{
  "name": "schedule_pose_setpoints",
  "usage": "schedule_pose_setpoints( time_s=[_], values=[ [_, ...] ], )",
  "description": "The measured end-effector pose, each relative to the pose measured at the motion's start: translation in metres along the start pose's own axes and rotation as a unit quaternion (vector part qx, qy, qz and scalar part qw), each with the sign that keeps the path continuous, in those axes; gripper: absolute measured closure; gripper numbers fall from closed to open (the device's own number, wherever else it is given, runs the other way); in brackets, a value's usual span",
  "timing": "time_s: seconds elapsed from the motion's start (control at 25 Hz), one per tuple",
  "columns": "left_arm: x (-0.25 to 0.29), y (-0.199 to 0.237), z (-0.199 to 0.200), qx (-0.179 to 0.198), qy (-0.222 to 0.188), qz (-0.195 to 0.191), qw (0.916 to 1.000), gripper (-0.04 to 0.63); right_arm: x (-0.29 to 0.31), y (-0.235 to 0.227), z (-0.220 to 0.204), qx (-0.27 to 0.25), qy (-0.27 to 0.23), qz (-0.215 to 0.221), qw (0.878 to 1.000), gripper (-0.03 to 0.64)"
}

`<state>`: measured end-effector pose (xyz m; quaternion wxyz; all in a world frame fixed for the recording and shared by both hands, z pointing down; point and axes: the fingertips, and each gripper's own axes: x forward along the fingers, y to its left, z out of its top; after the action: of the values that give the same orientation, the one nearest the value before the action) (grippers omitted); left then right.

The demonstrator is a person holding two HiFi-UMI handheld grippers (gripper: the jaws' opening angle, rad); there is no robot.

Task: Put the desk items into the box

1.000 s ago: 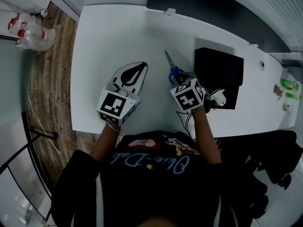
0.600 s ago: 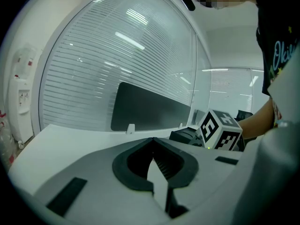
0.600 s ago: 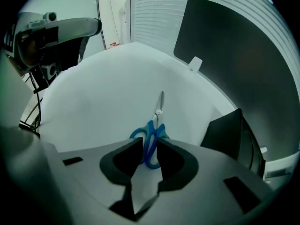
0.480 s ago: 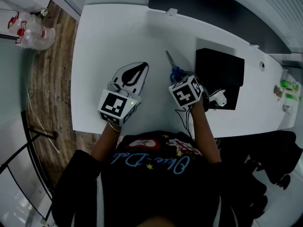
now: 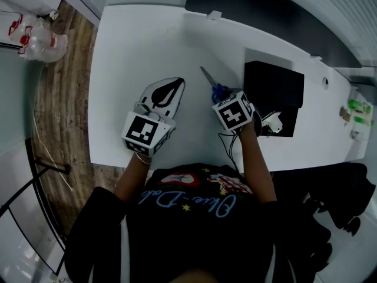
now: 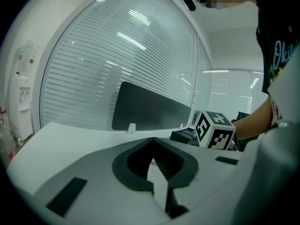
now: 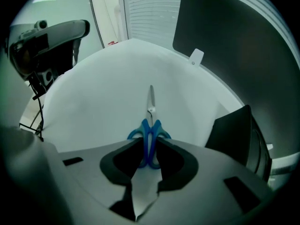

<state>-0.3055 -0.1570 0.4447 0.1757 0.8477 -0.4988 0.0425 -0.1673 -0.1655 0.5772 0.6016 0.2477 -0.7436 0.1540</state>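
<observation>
Scissors (image 7: pixel 150 130): flat on the white desk (image 5: pixel 141 46), centre of the head view. The blades point to the upper left and the blue handles to the lower right, just left of the black box (image 5: pixel 274 93) and apart from it.

Right gripper (image 7: pixel 149 144): pointed steeply down over the handle end. In the right gripper view both handle loops stand between the jaws. The jaws have just been closing, and the pads look to be touching the loops' outer sides. Reading: the grip is being taken, but the scissors are not yet lifted.

Left gripper (image 6: pixel 152 142): rests on the desk at centre left of the head view, jaws closed tip to tip with nothing between them. It has no part in this step.

How to do the step well (judgement):
- Get both loops fully inside the pads. With only one loop pinched, the blades could swing open.
- Close firmly before lifting, since smooth plastic on a narrow grip may slip or pivot.
- Lift straight up until the blade tip clears the desk, then move right over the box opening.
- Go in blade tip first and keep clear of the near wall.
- Release low inside the box.

Small white item at the box's lower edge: cannot identify it.
</observation>
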Motion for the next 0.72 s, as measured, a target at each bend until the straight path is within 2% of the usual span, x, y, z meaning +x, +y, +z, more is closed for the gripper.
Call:
schedule_pose_setpoints(
  time_s=[0.2,0.72],
  values=[
    [-0.001,0.002,0.0,0.001,-0.001,0.005,1.0,0.588,0.0,0.001,0.0,-0.006,-0.013,-0.005,1.0,0.525],
    [-0.007,-0.008,0.008,0.021,0.0,0.009,0.9997,0.588,-0.029,0.001,0.02,0.026,-0.123,-0.011,0.992,0.526]
  ],
)
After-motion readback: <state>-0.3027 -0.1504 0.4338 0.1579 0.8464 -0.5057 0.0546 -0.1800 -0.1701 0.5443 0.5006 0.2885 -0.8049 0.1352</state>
